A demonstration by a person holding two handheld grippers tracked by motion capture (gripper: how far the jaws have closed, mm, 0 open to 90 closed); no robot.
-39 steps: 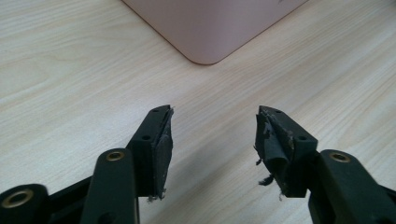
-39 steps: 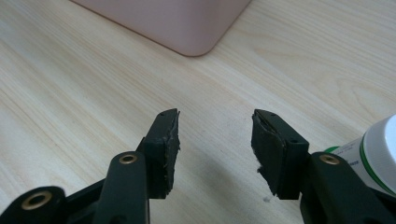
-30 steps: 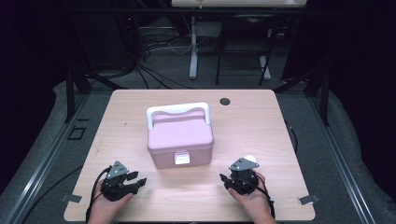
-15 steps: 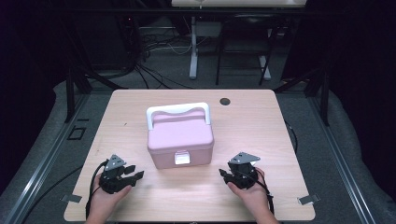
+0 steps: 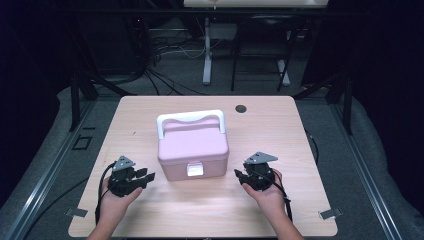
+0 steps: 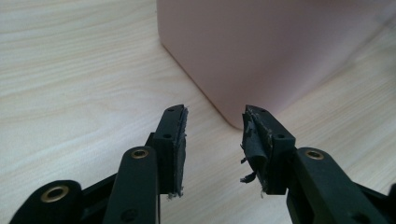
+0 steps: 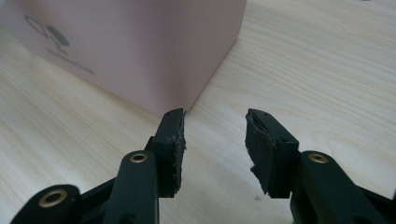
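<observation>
Pink box [image 5: 193,149] sits mid-desk [image 5: 150,105], lid shut, white handle [image 5: 190,118] folded toward the far side, white latch [image 5: 194,169] on the near face. Only other item on the desk: a dark round grommet [image 5: 241,108] near the far edge, well clear. Nothing between either gripper and the box. Left gripper [image 5: 141,176] is near the box's near-left corner, jaws pointing at it, not touching. Right gripper [image 5: 241,176] is near the near-right corner, same attitude. Both have just been closing but stand partly open, nothing between the jaws. Hands low over the desk, forearms coming in from the near edge.
</observation>
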